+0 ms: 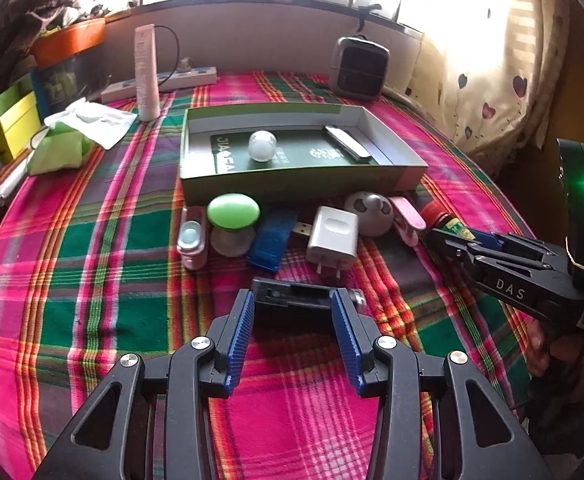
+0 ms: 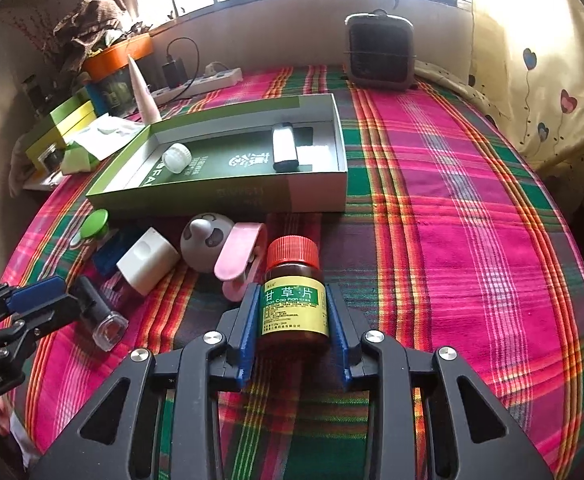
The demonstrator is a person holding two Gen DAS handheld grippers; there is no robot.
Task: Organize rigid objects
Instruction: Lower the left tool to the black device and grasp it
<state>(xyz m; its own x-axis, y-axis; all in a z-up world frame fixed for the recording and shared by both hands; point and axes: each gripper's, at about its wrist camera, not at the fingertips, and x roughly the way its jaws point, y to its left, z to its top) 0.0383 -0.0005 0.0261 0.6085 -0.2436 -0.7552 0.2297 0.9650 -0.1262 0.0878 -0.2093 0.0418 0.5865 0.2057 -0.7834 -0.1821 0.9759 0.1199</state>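
Observation:
My right gripper (image 2: 292,288) is shut on a brown medicine bottle (image 2: 295,308) with a red cap and a yellow-green label; its blue pads press both sides. In the left wrist view the right gripper (image 1: 437,236) reaches the bottle (image 1: 437,213) from the right. My left gripper (image 1: 292,300) is open. A black oblong item with a clear end (image 1: 292,294) lies crosswise at its fingertips, the clear end poking past the right finger. An open green box (image 1: 292,188) holds a white round cap (image 1: 262,145) and a flat black-and-silver piece (image 1: 345,142).
In front of the box lie a pink case (image 1: 191,240), a green-lidded jar (image 1: 232,212), a blue stick (image 1: 272,242), a white charger (image 1: 333,238), a grey panda-faced thing (image 1: 367,208) and a pink clip (image 1: 405,216). A small heater (image 1: 359,68), a power strip (image 1: 172,80) and a white tube (image 1: 147,72) stand behind.

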